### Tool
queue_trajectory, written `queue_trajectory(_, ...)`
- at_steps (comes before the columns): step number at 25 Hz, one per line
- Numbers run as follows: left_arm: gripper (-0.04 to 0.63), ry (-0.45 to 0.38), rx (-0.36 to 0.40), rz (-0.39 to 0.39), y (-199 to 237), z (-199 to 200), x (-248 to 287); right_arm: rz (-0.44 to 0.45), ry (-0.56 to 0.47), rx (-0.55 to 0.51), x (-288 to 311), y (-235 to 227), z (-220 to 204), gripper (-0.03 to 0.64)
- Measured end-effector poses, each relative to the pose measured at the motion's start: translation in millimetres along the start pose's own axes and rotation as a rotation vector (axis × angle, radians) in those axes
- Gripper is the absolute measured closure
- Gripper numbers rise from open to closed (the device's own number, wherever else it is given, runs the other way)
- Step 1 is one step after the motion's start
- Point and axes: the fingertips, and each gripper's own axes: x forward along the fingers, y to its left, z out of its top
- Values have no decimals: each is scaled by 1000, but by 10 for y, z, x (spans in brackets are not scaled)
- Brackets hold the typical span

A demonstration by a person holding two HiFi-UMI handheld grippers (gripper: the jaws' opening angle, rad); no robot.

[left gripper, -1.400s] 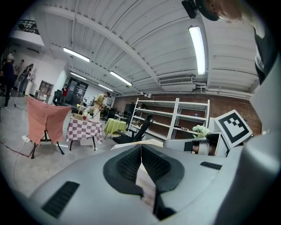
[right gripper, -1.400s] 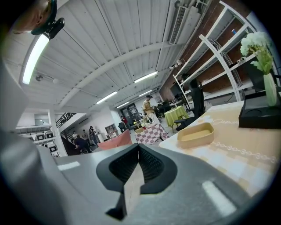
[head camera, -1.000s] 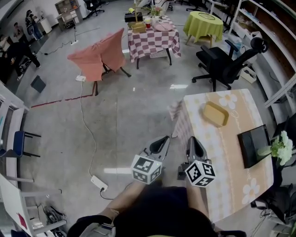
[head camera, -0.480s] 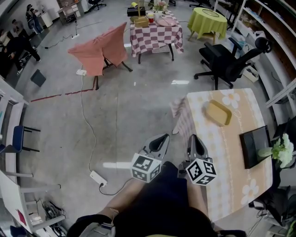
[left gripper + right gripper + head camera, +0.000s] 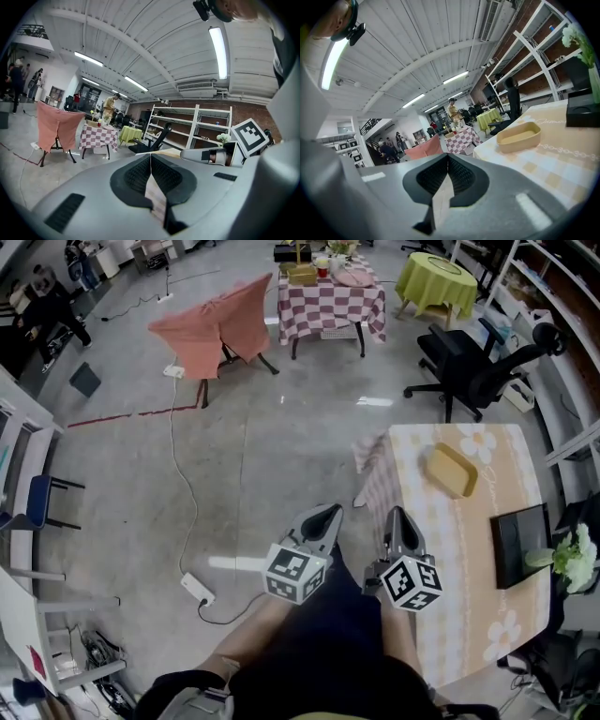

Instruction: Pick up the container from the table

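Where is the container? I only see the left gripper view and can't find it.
Observer: The container sits on the table, the head view shows, ahead of the right hand-held gripper.
Operator: What colour is it?
Observer: Yellow, and empty inside, going by the right gripper view.
Operator: Is that hand-held gripper holding anything?
Observer: No; its jaws are shut with nothing between them.

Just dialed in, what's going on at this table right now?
A person holds a gripper in each hand. The left gripper and the right gripper are both shut and empty, near the edge of the table. The yellow container sits untouched farther along the tabletop. The pickup has not yet begun.
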Motion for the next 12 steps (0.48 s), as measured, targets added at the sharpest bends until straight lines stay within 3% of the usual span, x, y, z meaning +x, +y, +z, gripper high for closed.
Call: queue_trajectory(12,585,39,24,-67,-46,53,379,-53,-29,36,149,-222,124,612)
